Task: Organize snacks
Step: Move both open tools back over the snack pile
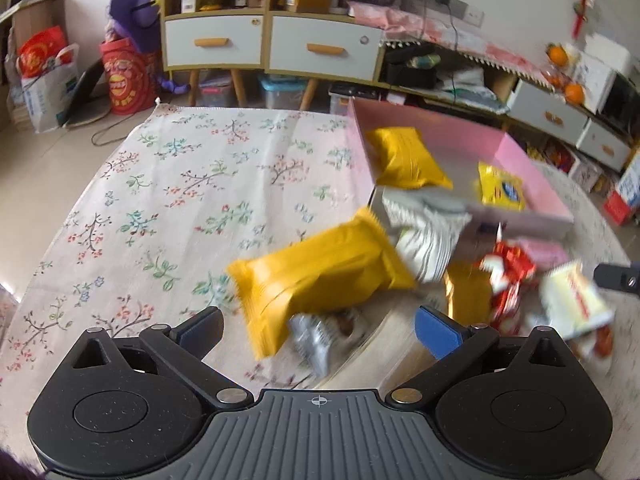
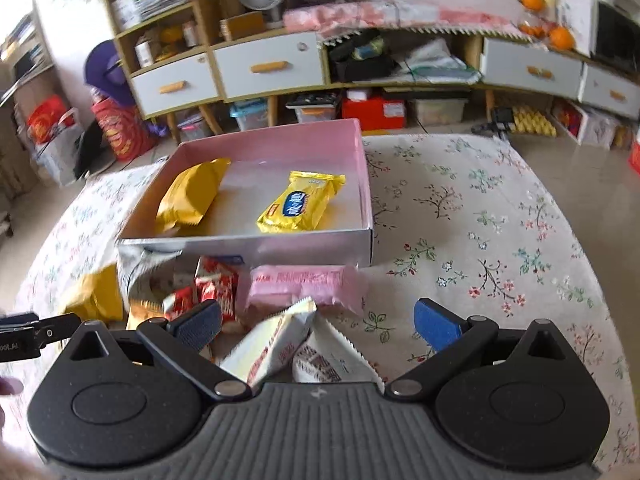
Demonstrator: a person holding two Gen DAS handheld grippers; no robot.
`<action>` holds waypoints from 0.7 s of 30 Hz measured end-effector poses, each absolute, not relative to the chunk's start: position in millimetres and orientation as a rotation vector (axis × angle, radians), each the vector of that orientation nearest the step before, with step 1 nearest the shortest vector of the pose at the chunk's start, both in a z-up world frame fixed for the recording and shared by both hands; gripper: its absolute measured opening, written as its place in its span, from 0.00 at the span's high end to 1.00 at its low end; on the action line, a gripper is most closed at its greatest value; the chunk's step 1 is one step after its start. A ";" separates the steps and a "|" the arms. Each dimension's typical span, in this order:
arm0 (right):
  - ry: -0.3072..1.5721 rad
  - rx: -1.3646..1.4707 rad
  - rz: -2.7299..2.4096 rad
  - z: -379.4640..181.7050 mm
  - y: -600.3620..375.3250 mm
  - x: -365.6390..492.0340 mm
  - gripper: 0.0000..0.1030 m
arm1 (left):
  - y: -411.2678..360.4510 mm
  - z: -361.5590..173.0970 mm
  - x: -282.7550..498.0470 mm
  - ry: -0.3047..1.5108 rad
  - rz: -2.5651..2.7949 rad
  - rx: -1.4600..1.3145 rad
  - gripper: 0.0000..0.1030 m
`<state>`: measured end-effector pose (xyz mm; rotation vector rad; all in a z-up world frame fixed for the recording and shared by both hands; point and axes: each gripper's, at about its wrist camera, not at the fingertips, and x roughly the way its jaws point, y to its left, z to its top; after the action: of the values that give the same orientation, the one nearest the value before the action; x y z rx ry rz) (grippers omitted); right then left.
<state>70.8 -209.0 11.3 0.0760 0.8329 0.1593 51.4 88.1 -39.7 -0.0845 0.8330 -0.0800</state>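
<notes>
A pink box [image 2: 362, 184] stands on the floral tablecloth and holds two yellow snack packs [image 2: 188, 196] [image 2: 300, 206]; the box also shows in the left wrist view [image 1: 536, 176]. A pile of loose snacks lies in front of it. My left gripper [image 1: 320, 330] is open, just above a large yellow pack [image 1: 316, 276] and a silver wrapper [image 1: 312, 338]. My right gripper [image 2: 318, 326] is open over a white packet [image 2: 272, 344], with a pink pack [image 2: 304, 286] and red wrappers [image 2: 216, 284] just beyond.
The tablecloth [image 1: 160, 208] spreads to the left of the pile and to the right of the box [image 2: 500, 240]. Cabinets with drawers [image 2: 268, 66], storage bins and bags line the floor behind the table.
</notes>
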 end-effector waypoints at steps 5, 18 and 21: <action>0.809 -0.017 0.234 3.4 -208.1 54.0 0.00 | 98.3 -45.9 32.4 0.789 -0.129 -0.025 0.01; 0.719 -0.197 0.346 -12.6 -215.8 18.8 0.01 | 93.9 -51.3 -0.8 0.658 -0.388 0.068 0.02; 0.711 -0.207 0.352 -16.4 -218.0 16.7 0.01 | 91.1 -49.4 -2.7 0.622 -0.434 0.065 0.05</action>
<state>16.7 -218.0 -16.4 -0.2068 0.7114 0.3520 -2.7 91.1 -49.4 0.0652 0.6219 -0.4345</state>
